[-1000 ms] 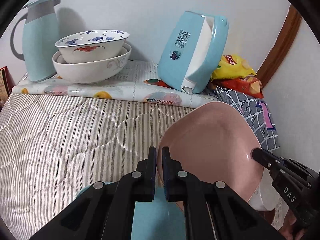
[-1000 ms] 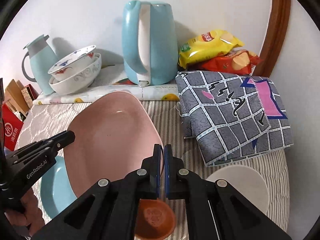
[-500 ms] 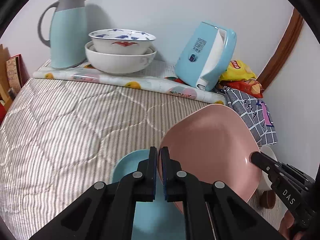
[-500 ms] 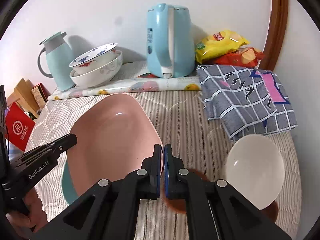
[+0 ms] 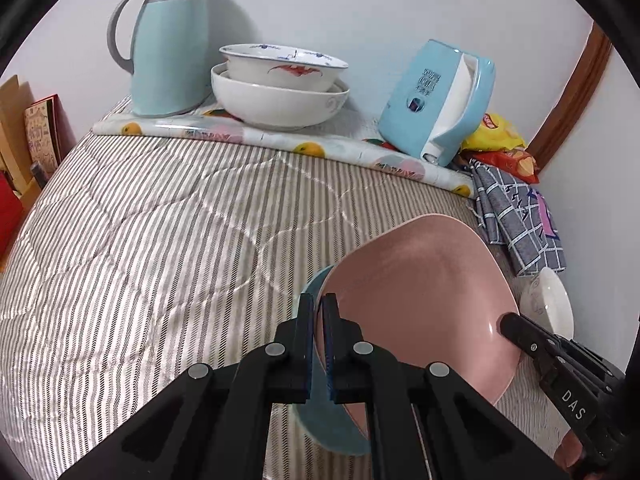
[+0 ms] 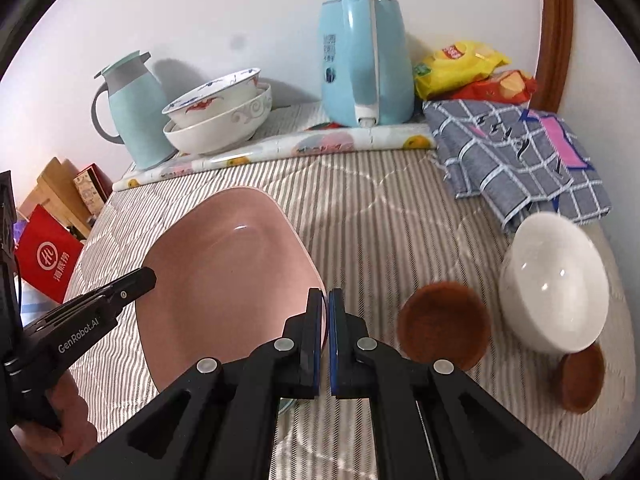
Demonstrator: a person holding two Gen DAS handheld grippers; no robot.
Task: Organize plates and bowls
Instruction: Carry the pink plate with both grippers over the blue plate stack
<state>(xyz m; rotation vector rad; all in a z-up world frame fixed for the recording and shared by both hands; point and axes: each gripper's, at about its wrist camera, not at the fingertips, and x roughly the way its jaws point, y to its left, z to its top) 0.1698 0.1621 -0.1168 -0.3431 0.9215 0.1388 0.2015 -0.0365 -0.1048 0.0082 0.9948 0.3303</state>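
Both grippers hold a pink plate [image 5: 420, 300] [image 6: 228, 272] by opposite rims, tilted just above the striped quilt. My left gripper [image 5: 319, 300] is shut on its left rim and appears in the right wrist view as well [image 6: 136, 280]. My right gripper [image 6: 325, 296] is shut on the right rim, its tip showing in the left wrist view [image 5: 516, 328]. A blue plate [image 5: 324, 420] lies under the pink one, mostly covered. A white bowl [image 6: 556, 284] and two small brown dishes [image 6: 444, 324] [image 6: 580, 380] sit to the right. Two stacked bowls [image 5: 280, 84] stand at the back.
Along the back wall stand a mint thermos jug [image 5: 168, 40] and a blue kettle [image 6: 364, 56] on a fruit-print mat. Snack bags [image 6: 460, 64] and a checked cloth [image 6: 516, 152] fill the back right corner. A red bag [image 6: 48, 260] and boxes lie past the left edge.
Both grippers carried the pink plate toward the near side of the bed, over the blue plate, which now lies mostly hidden beneath it. The white bowl and brown dishes came fully into view.
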